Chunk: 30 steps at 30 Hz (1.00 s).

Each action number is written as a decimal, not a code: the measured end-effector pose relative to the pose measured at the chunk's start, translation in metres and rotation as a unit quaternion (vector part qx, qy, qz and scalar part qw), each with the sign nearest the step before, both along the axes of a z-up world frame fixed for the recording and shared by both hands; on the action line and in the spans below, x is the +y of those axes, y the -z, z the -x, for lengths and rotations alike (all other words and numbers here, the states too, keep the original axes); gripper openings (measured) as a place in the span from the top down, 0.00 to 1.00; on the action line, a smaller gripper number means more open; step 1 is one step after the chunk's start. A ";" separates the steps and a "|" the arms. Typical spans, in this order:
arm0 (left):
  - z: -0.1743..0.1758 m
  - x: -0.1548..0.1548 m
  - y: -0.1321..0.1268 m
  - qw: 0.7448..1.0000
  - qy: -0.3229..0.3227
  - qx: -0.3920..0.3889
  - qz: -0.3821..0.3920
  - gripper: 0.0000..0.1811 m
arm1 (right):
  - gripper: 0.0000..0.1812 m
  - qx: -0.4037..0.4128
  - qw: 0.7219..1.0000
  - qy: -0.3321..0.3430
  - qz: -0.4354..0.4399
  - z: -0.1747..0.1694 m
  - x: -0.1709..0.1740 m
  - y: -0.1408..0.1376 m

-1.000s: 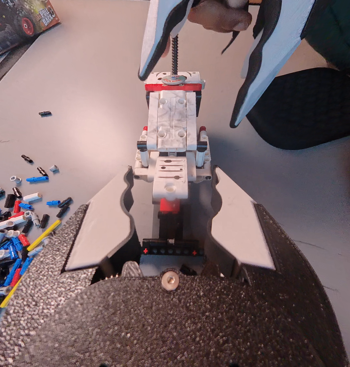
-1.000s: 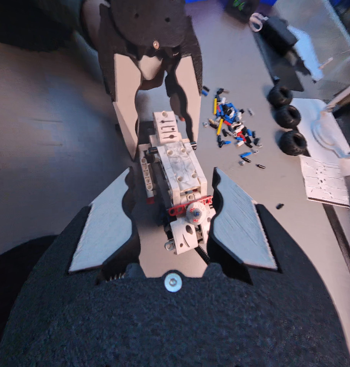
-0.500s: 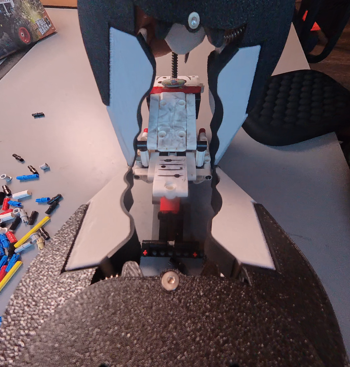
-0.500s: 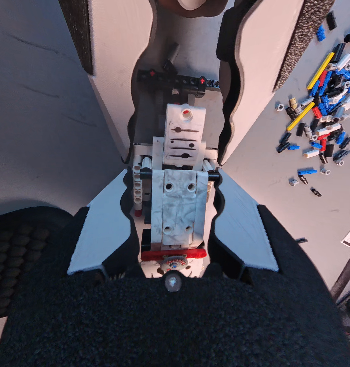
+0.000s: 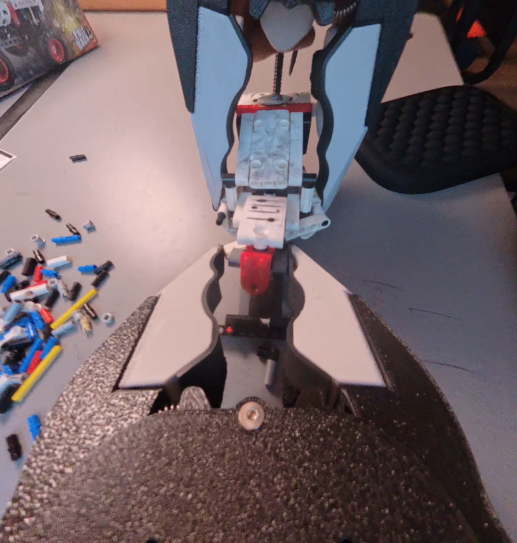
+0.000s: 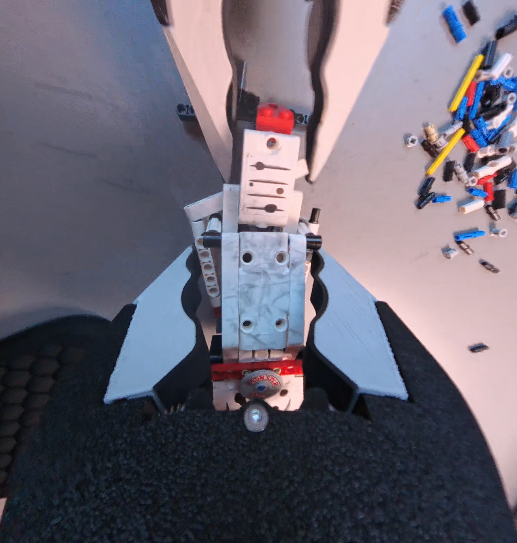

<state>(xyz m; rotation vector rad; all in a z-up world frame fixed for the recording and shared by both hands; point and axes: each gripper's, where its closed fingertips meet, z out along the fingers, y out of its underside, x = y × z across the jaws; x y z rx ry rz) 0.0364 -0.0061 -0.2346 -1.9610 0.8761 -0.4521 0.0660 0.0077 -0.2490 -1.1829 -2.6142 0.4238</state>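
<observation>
A white, black and red brick-built vehicle body (image 5: pixel 269 147) lies between both grippers over the grey table (image 5: pixel 128 123). My left gripper (image 5: pixel 255 252) is closed in on its narrow black front end, just behind a red block (image 5: pixel 255 273). My right gripper (image 6: pixel 254 249) is shut on the wide white marbled body (image 6: pixel 263 293), its fingers pressing the black side pins. A red beam and a round badge (image 6: pixel 260 385) sit at the rear, close to the right camera. Each gripper shows facing the other: the right in the left wrist view (image 5: pixel 272 205), the left in the right wrist view (image 6: pixel 269 176).
A pile of small loose blue, black, red, white and yellow parts (image 5: pixel 25 317) lies to the left of the model, also in the right wrist view (image 6: pixel 480 132). A printed box (image 5: pixel 31 44) stands far left. A black mesh chair seat (image 5: pixel 445 138) is beyond the table edge.
My right gripper swung down over the model and closed on its white body. My left gripper's jaws narrowed onto the front end, and the model shifted away from the left camera, baring the red block.
</observation>
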 end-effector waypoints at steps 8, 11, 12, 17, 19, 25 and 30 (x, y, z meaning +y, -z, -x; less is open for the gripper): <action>-0.007 -0.011 0.004 1.000 0.018 0.006 0.007 0.74 | 0.57 0.002 1.000 -0.015 0.007 -0.001 -0.010 0.000; -0.012 -0.014 0.001 0.999 0.028 -0.012 0.016 0.65 | 0.57 0.004 1.000 -0.014 0.006 -0.001 -0.010 0.000; -0.014 -0.015 0.004 0.999 0.033 -0.013 0.026 0.60 | 0.57 0.004 1.000 -0.013 0.007 0.000 -0.010 0.000; -0.024 -0.016 0.006 0.998 0.023 -0.040 0.045 0.52 | 0.57 0.012 1.000 -0.009 0.007 0.001 -0.010 0.000; -0.026 -0.010 0.001 0.996 0.003 -0.075 0.054 0.52 | 0.57 0.018 1.000 -0.004 0.007 0.003 -0.010 0.000; -0.025 -0.005 0.000 0.996 -0.021 -0.067 0.050 0.58 | 0.57 0.021 1.000 -0.007 0.004 0.004 -0.010 0.000; -0.022 -0.006 0.002 0.997 -0.026 -0.059 0.043 0.58 | 0.57 0.017 1.000 0.001 0.014 0.004 -0.009 0.000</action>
